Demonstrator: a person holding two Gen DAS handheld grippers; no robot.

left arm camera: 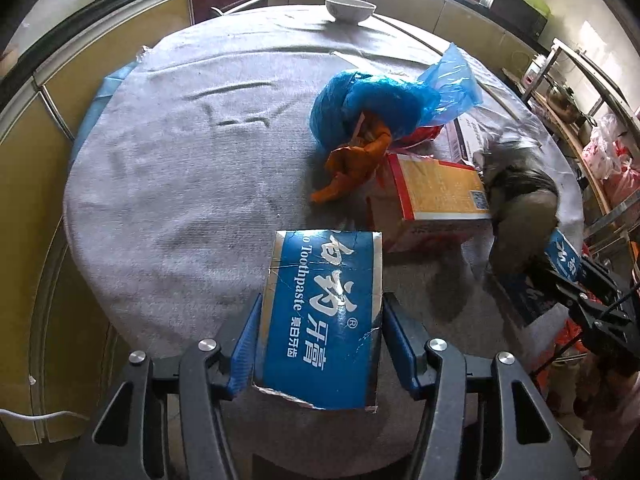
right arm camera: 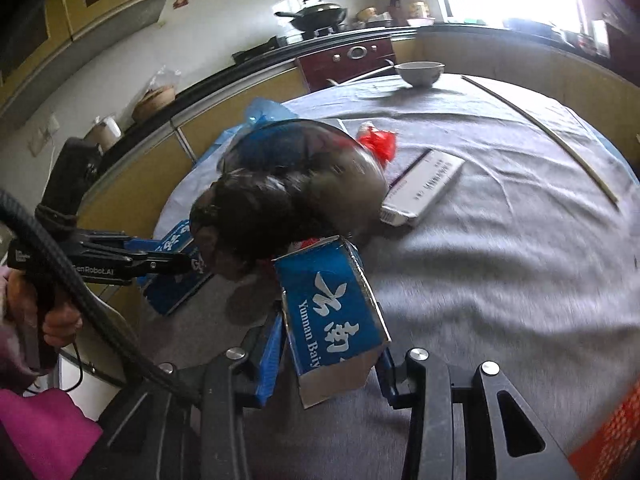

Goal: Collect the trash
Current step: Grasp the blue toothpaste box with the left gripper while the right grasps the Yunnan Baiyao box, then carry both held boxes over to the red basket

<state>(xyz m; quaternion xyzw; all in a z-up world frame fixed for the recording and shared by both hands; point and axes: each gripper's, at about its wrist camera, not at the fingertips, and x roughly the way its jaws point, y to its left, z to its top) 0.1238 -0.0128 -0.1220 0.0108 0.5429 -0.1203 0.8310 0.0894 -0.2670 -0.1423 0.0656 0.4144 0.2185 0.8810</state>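
Note:
My left gripper (left arm camera: 320,344) is shut on a torn blue toothpaste box piece (left arm camera: 320,312), held over the grey-clothed round table (left arm camera: 180,184). My right gripper (right arm camera: 332,344) is shut on another blue toothpaste box piece (right arm camera: 332,312); it also shows at the right of the left wrist view (left arm camera: 564,258). A dark translucent bag (right arm camera: 296,196) hangs blurred just beyond the right gripper. Past the left gripper lie an orange wrapper (left arm camera: 352,164), a blue plastic bag (left arm camera: 380,100), and a yellow-and-red carton (left arm camera: 436,196).
A white bowl (left arm camera: 349,8) stands at the table's far edge. A white flat box (right arm camera: 424,188), a red wrapper (right arm camera: 378,142) and a thin stick (right arm camera: 540,132) lie on the cloth. Yellow cabinets and a counter ring the table. A metal rack (left arm camera: 580,92) stands right.

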